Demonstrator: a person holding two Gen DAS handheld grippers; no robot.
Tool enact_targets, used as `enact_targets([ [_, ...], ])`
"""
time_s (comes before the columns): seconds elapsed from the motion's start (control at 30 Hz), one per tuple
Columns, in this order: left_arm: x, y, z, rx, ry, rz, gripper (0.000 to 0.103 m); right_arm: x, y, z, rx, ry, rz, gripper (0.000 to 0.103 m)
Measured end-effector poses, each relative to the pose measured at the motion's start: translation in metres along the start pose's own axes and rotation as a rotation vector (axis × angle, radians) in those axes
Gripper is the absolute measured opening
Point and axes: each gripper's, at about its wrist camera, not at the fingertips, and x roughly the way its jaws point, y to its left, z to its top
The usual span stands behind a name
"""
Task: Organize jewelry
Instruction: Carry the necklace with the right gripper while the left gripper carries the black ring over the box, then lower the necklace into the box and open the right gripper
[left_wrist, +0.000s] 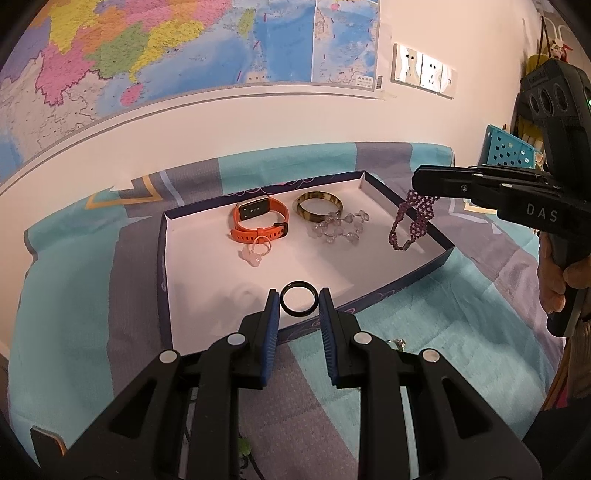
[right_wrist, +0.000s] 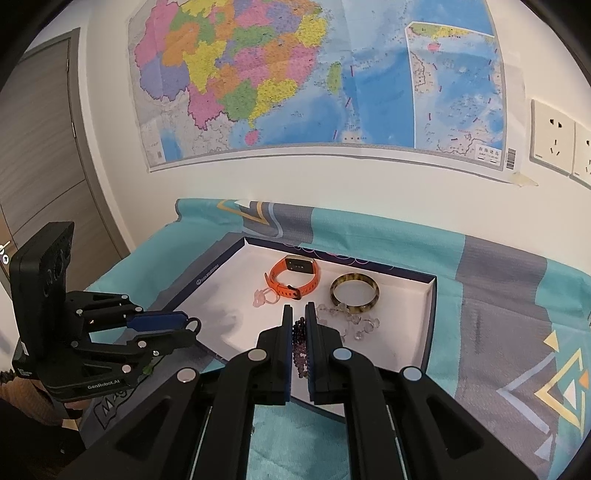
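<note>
Wall map (right_wrist: 314, 81), sockets (left_wrist: 424, 70), grey door (right_wrist: 40, 147)

In the tray (left_wrist: 439, 254), watch (left_wrist: 258, 221) lies left of bangle (left_wrist: 319, 206); tray on cloth (left_wrist: 461, 314).

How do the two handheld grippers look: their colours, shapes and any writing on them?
Both are black plastic with silver round pivot pins and blue ribbed pads. The right gripper bears white letters "DAS"; the left gripper reads "GenRobot.AI". Each carries a boxy black camera housing on top.

Both tools are matte black plastic with round silver screws and blue ribbed pads (left_wrist: 271, 332). The right hand-held gripper (left_wrist: 424, 184) carries white "DAS" lettering; the left hand-held gripper (right_wrist: 192, 326) reads "GenRobot.AI". Bare skin shows on the right hand (left_wrist: 557, 284).
</note>
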Motion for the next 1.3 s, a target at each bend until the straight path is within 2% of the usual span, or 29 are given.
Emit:
enact_targets([
  [1.3,0.034,0.004,0.019,-0.005,0.035,0.028,0.022,0.034,-0.009,0.008,0.032,0.031,0.038,0.005],
])
